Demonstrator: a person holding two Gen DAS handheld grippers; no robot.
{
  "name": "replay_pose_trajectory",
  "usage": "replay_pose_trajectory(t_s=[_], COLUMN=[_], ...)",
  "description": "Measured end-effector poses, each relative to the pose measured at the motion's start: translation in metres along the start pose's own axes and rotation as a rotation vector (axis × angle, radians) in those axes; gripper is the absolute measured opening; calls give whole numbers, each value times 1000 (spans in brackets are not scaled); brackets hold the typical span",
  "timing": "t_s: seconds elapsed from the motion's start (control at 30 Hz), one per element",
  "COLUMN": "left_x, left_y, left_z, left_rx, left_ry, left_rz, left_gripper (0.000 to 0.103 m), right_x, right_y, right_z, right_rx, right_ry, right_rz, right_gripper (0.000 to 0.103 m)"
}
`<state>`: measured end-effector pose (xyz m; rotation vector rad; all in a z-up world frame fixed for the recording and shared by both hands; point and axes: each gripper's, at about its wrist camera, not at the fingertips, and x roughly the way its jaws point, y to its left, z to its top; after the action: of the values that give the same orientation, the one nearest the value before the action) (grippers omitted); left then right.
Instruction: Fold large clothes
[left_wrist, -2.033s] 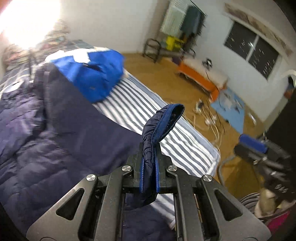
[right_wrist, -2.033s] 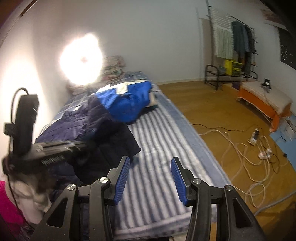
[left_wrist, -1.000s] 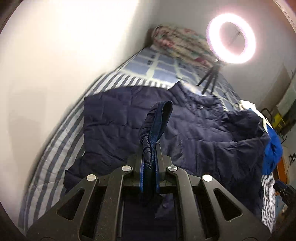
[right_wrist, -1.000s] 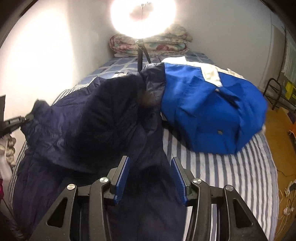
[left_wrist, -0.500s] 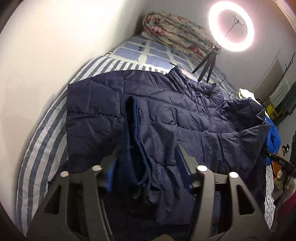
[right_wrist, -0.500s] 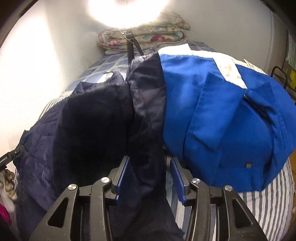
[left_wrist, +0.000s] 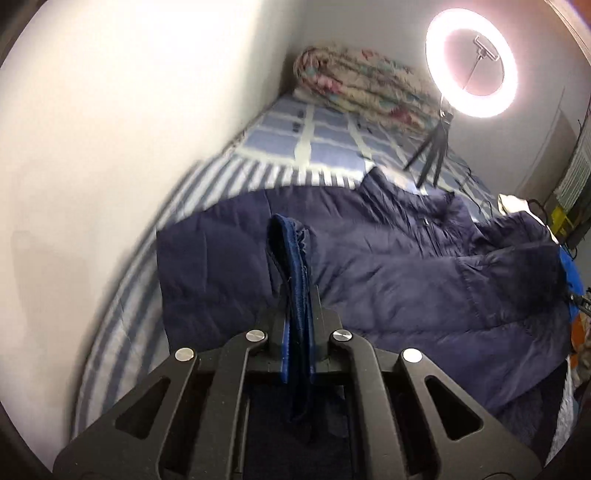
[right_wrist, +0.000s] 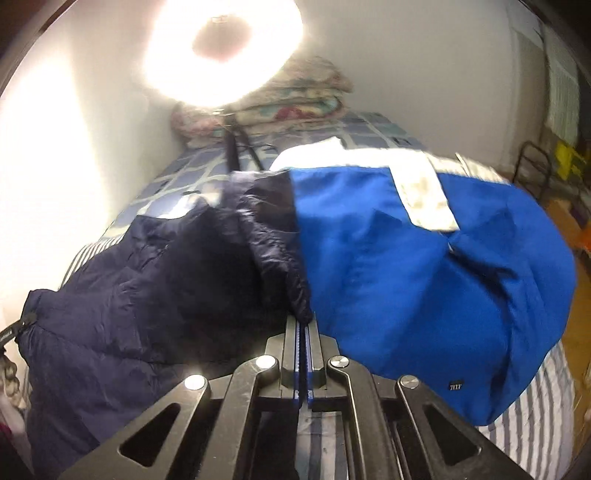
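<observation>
A large navy quilted jacket (left_wrist: 388, 258) lies spread across the striped bed (left_wrist: 122, 317). My left gripper (left_wrist: 297, 317) is shut on the jacket's blue-lined cuff (left_wrist: 291, 251), which stands up between the fingers. In the right wrist view the same jacket (right_wrist: 122, 317) fills the left half. My right gripper (right_wrist: 303, 325) is shut on a dark edge of the jacket (right_wrist: 273, 251), right beside a bright blue and white garment (right_wrist: 424, 280).
A ring light on a small tripod (left_wrist: 471, 62) stands on the bed beyond the jacket. A folded floral quilt (left_wrist: 354, 85) lies at the head by the white wall (left_wrist: 110, 129). A metal rack (right_wrist: 535, 166) and wooden floor are to the right.
My left gripper opened half a second ago and has shut again on the cuff. My right gripper moved in over the bed and closed on the jacket's edge next to the blue garment.
</observation>
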<state>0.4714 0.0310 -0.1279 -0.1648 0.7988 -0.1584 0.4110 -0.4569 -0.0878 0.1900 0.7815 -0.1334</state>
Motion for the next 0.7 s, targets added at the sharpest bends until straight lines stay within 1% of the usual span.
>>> replay_pose_trajectory(t_s=[0.07, 0.17, 0.2, 0.23, 0.33, 0.37, 0.4, 0.43, 0.5, 0.63, 0.7], left_x=[15, 46, 57, 66, 69, 66, 60, 54, 33, -10, -42], left_y=[0, -6, -9, -12, -14, -13, -11, -10, -6, -3, -5], left_z=[4, -1, -6, -10, -12, -10, -7, -6, -2, 2, -2], left_rx=[6, 53, 77, 99, 117, 109, 100, 98, 97, 112, 137], left_ry=[5, 62, 87, 103, 108, 106, 101, 88, 56, 30, 21], left_rz=[20, 75, 99, 124, 152, 158, 166, 171, 173, 147, 124], left_gripper=[5, 6, 10, 10, 20, 31, 45, 49, 50, 50, 50], right_x=[10, 26, 30, 35, 33, 30, 24, 17, 0, -38, -60], right_y=[-1, 4, 7, 12, 17, 16, 14, 11, 3, -11, -15], right_z=[-3, -7, -8, -8, -4, -3, -3, -2, -1, -7, -16], right_rx=[6, -4, -20, -42, -82, -83, -79, -68, -40, -11, -15], right_ry=[10, 19, 24, 32, 49, 50, 46, 34, 16, 1, 2], right_rz=[-43, -107, -129, -147, -157, -155, -156, -148, -108, -46, -12], right_gripper=[0, 0, 0, 0, 7, 18, 29, 31, 31, 31, 31])
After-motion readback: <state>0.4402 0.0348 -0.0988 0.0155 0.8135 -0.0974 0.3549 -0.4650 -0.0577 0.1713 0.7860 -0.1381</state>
